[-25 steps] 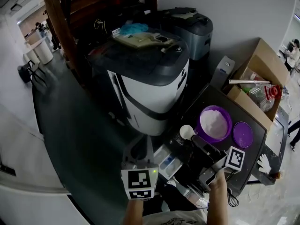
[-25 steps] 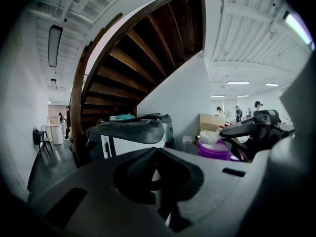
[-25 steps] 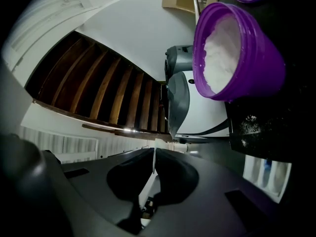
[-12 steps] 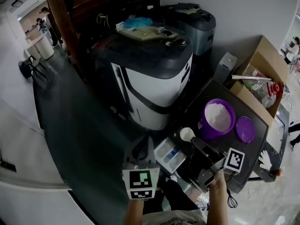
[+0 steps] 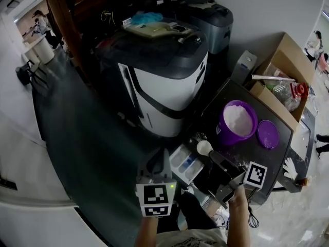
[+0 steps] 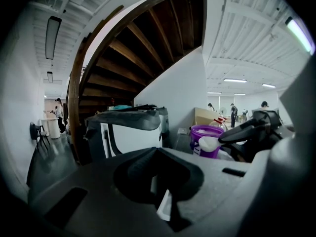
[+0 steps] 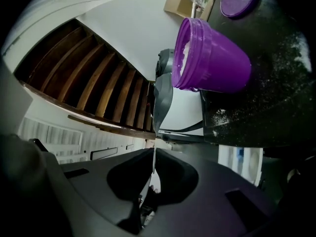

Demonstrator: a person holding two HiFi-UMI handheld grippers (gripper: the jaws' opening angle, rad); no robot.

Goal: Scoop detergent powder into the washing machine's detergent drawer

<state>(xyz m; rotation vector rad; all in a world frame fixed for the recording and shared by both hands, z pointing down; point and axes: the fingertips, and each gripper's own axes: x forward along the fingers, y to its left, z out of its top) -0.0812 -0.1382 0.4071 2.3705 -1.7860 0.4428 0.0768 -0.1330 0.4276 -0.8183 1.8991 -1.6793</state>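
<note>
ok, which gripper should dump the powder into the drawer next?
Right. The right gripper is shut on the scoop, whose bowl looks loaded and is already at the edge of the open detergent drawer. The left gripper sits shut beside the drawer, with no scoop.

A dark tabletop [image 5: 231, 104] bears a purple tub [image 5: 237, 123], its lid [image 5: 267, 134] and, seemingly, spilled powder [image 7: 219, 116].

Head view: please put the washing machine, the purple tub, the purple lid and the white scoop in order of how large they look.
1. washing machine, by far the largest
2. purple tub
3. purple lid, clearly smaller than the tub
4. white scoop, the smallest
</note>
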